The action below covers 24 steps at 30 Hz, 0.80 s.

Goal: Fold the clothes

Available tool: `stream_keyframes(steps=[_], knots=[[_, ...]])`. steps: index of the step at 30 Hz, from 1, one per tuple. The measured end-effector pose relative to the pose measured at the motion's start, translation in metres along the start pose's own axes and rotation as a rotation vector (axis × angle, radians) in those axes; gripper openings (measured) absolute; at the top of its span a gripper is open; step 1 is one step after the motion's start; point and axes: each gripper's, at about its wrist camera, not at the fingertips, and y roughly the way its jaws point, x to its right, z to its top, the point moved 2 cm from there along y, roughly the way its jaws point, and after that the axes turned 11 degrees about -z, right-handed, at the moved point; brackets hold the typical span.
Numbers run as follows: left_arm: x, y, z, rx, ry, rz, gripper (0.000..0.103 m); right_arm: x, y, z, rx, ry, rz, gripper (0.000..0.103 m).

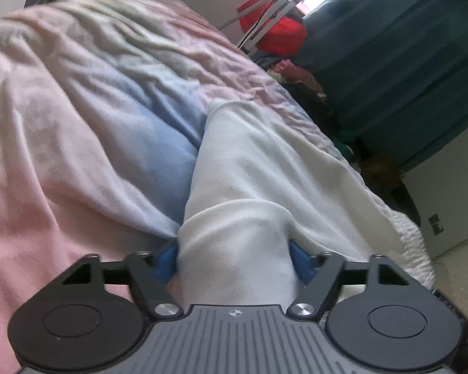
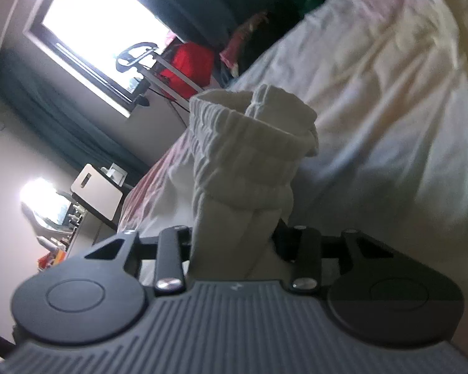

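A white garment (image 1: 265, 168) lies stretched along the pastel pink, blue and white bedspread (image 1: 78, 118). My left gripper (image 1: 235, 263) is shut on one end of it, with the cloth bunched between the blue fingertips (image 1: 165, 263). In the right wrist view my right gripper (image 2: 234, 243) is shut on the same white garment (image 2: 243, 149) near its ribbed, gathered waistband, which stands up in front of the camera. The right fingertips are hidden by the cloth.
The bedspread (image 2: 390, 78) fills the right side of the right wrist view. Beyond the bed are a red item (image 1: 274, 28) on a metal rack, dark teal curtains (image 1: 390, 62), a bright window (image 2: 103, 21) and a small white unit (image 2: 96, 191).
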Motion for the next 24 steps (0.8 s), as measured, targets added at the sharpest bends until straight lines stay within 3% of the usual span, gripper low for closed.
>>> stream_keyframes(steps=[2,4,9,12,18,24], knots=[[0.014,-0.006,0.001,0.038,0.072,-0.002,0.045,-0.009,-0.006,0.003,0.030,-0.014,0.022,0.039],[0.029,-0.012,0.005,0.072,0.110,-0.016,0.039,-0.017,-0.012,0.009,0.052,-0.007,0.056,0.037],[0.077,-0.017,0.017,0.148,0.164,-0.076,0.033,-0.029,-0.037,0.045,0.116,-0.011,0.129,0.036],[0.118,0.001,0.024,0.168,0.205,-0.120,0.031,-0.025,-0.052,0.080,0.162,0.000,0.138,0.036],[0.211,0.095,0.041,0.156,0.297,-0.182,0.029,0.010,-0.074,0.155,0.307,0.040,0.102,0.035],[0.294,0.207,0.054,0.118,0.375,-0.242,0.029,0.063,-0.069,0.234,0.438,0.086,0.033,0.035]])
